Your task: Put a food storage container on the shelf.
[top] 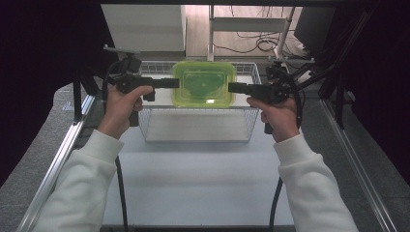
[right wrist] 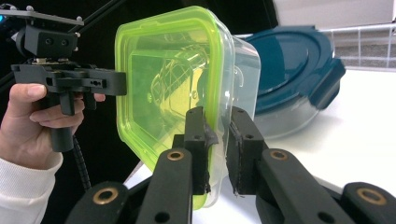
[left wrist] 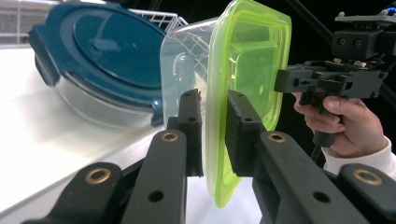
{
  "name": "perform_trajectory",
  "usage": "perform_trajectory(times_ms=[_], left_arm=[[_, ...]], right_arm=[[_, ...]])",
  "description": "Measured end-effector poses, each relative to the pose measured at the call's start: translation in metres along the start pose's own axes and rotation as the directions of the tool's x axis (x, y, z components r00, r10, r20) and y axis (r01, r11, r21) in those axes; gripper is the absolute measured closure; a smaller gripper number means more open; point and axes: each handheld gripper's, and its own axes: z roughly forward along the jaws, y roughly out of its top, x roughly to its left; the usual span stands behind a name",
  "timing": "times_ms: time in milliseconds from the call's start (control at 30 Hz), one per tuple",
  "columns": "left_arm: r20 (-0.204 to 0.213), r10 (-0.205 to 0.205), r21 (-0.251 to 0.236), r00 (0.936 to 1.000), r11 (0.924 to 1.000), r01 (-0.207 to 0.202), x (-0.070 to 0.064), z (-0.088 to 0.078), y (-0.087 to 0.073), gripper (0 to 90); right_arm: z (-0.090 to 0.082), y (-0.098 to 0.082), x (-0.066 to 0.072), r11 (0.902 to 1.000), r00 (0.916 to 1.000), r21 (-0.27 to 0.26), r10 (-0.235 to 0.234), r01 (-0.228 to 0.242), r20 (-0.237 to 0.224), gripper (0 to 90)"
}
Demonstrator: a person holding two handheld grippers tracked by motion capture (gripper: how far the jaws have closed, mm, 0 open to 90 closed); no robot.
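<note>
Left gripper (top: 170,83): fingers (left wrist: 191,126) drawn close together, clamped on the left rim of the green-lidded container (top: 204,84); in the left gripper view one pad sits on the clear body side, the other on the lid side.
Right gripper (top: 233,87): fingers (right wrist: 198,140) likewise closed on the container's opposite rim, one on the lid, one against the clear wall.
Green-lidded container: a clear plastic box with a lime-green lid, held between the two grippers above the wire basket (top: 249,126), toward 12 o'clock on the tabletop (top: 198,183); the lid faces the high camera.
Hands: left hand (top: 121,108) at about 10 o'clock of the tabletop, right hand (top: 278,116) at about 2 o'clock, both in white sleeves, each wrapped round a gripper handle.
Blue-lidded container (left wrist: 102,60): a round glass dish with a dark blue clip lid, lying tilted just behind the held box, as seen from both gripper views.
Writing: embossed marks on the lid's centre, too faint to read; no brand I can make out.
</note>
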Motion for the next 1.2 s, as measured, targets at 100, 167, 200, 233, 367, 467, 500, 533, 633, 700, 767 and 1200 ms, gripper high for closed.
perform_trajectory(times_ms=[100,167,200,233,367,467,500,533,633,700,767,1200], left_arm=[[-0.004,0.002,-0.004,1.0000,1.0000,-0.002,0.002,-0.001,0.008,78.1],[-0.004,0.000,-0.006,1.0000,1.0000,0.000,0.003,-0.001,0.013,78.1],[-0.004,0.000,-0.004,1.0000,1.0000,0.000,0.004,-0.001,0.015,78.1],[-0.003,-0.004,-0.005,1.0000,1.0000,0.004,0.006,-0.001,0.018,78.1],[-0.006,-0.014,-0.006,0.9999,0.9999,0.014,0.011,-0.001,0.026,78.1],[-0.007,-0.024,-0.011,0.9997,0.9997,0.024,0.016,0.001,0.032,78.2],[-0.007,-0.023,-0.010,0.9997,0.9997,0.023,0.017,0.001,0.034,78.2],[-0.005,-0.026,-0.012,0.9997,0.9996,0.025,0.019,0.001,0.035,78.2],[-0.006,-0.033,-0.011,0.9994,0.9994,0.033,0.023,0.004,0.042,78.2],[-0.008,-0.043,-0.011,0.9990,0.9990,0.043,0.027,0.007,0.046,78.2],[-0.009,-0.057,-0.009,0.9983,0.9983,0.057,0.033,0.011,0.050,78.2],[-0.021,-0.114,0.016,0.9932,0.9933,0.115,0.054,0.028,0.053,78.0]], right_arm=[[0.002,0.008,-0.001,1.0000,1.0000,0.002,0.000,0.000,0.004,78.4],[0.004,0.014,-0.001,1.0000,1.0000,0.004,0.000,0.000,0.002,78.4],[0.004,0.016,-0.001,1.0000,1.0000,0.004,0.000,0.000,0.002,78.4],[0.005,0.018,-0.001,1.0000,1.0000,0.005,0.001,-0.001,0.003,78.4],[0.011,0.028,-0.003,0.9999,1.0000,0.011,0.004,-0.004,0.006,78.4],[0.015,0.036,-0.006,0.9998,0.9999,0.020,0.010,-0.010,0.009,78.4],[0.017,0.039,-0.008,0.9996,0.9999,0.024,0.011,-0.011,0.011,78.4],[0.018,0.042,-0.009,0.9995,0.9999,0.031,0.010,-0.010,0.012,78.4],[0.022,0.050,-0.012,0.9990,0.9998,0.042,0.015,-0.016,0.011,78.4],[0.026,0.055,-0.016,0.9987,0.9996,0.047,0.021,-0.022,0.017,78.4],[0.028,0.059,-0.020,0.9982,0.9993,0.052,0.029,-0.030,0.022,78.4],[0.049,0.062,-0.049,0.9867,0.9903,0.088,0.133,-0.136,0.040,77.7]])
